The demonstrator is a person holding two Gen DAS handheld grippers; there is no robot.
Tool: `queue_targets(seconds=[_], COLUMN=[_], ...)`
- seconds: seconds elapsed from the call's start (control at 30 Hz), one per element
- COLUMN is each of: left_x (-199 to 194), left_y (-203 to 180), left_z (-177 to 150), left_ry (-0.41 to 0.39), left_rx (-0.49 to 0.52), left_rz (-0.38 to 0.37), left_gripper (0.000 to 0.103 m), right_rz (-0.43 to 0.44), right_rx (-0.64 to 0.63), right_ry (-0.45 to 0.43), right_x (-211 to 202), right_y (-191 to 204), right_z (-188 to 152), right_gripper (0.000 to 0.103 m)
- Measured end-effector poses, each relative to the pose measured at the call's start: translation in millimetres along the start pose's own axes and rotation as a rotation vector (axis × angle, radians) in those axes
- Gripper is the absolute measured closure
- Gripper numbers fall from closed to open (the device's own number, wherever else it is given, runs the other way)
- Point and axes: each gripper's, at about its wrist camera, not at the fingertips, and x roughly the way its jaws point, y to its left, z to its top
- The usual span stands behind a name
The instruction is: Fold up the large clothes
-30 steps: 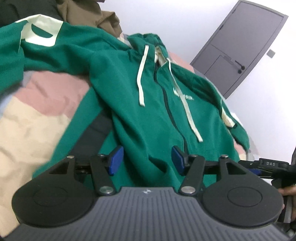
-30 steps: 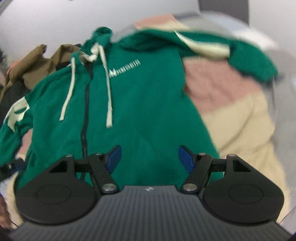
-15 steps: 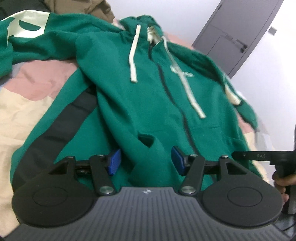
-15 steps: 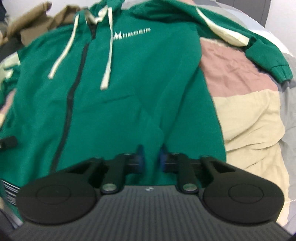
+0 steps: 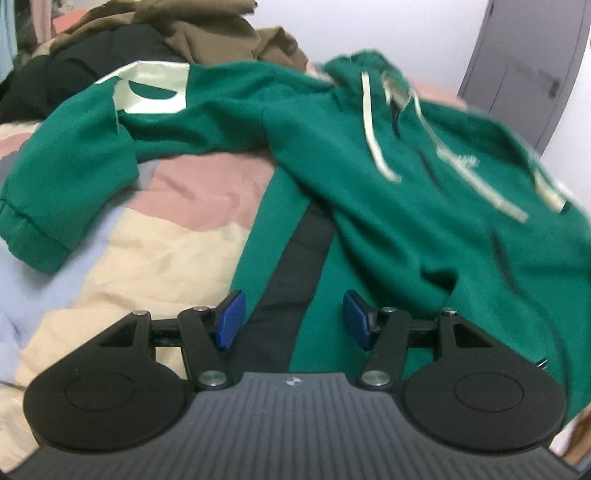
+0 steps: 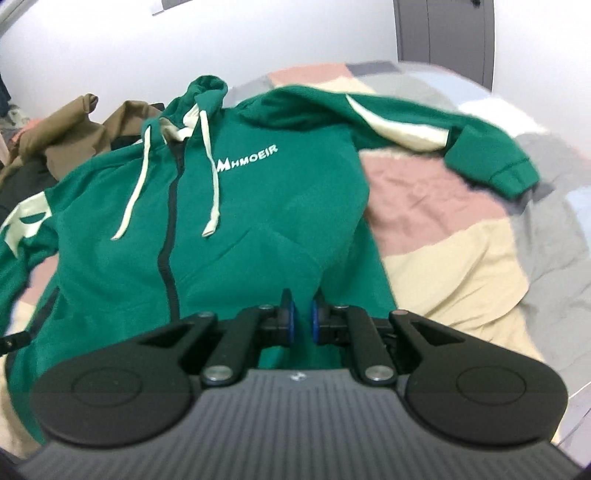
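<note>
A green zip hoodie (image 6: 258,192) with white drawstrings and a white chest logo lies front up on a patchwork bedspread. It also shows in the left wrist view (image 5: 388,192), its sleeve spread to the left. My right gripper (image 6: 301,321) is shut on the hoodie's bottom hem and lifts it a little. My left gripper (image 5: 291,319) is open over the hoodie's lower left edge, where the black inner lining (image 5: 295,266) shows.
The bedspread (image 6: 454,266) has pink, cream and grey patches. A pile of brown and black clothes (image 5: 155,48) lies behind the hoodie. A grey door (image 6: 443,33) stands in the white wall beyond the bed.
My right gripper closed on the hoodie's hem and raised it. My left gripper stayed open and shifted left to the hoodie's lower left edge.
</note>
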Motion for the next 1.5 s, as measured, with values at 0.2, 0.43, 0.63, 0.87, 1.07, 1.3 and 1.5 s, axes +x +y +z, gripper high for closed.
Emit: queue_targets(seconds=[0.2,0.43,0.63,0.87,1.07,1.3,1.5], left_x=[16,19,-39,-79,-62,-34,-38], left_y=[-23,-31,2,67,79,77,69], left_z=[-20,-25,-1,9,2,1,2], left_ry=[0.037,0.037,-0.013,0.033,0.137,0.204,0.192], left_rx=[0.151,0.202,-0.054,-0.401,-0.414,-0.350,-0.302], left_rz=[0.056,0.081,-0.137,-0.385,-0.238,-0.070,-0.072], left_gripper=[0.030,0.084,0.094,0.094,0.094,0.094,0.085], right_rz=[-0.011,-0.022,0.048,0.135,0.152,0.124,0.104], right_rx=[0.005,-0.039,0.025,0.013,-0.013,0.008,0.039], right_ry=[0.000,0.059,0.074,0.097,0.190,0.304,0.335], right_x=[5,15,-2,-38,-39,5,24], right_y=[-1,10,-3,-7,-3,8,9], right_z=[-1,-7,6,30,28,-5,-12], right_gripper=[0.092,0.091,0.092,0.092,0.092,0.091,0.089])
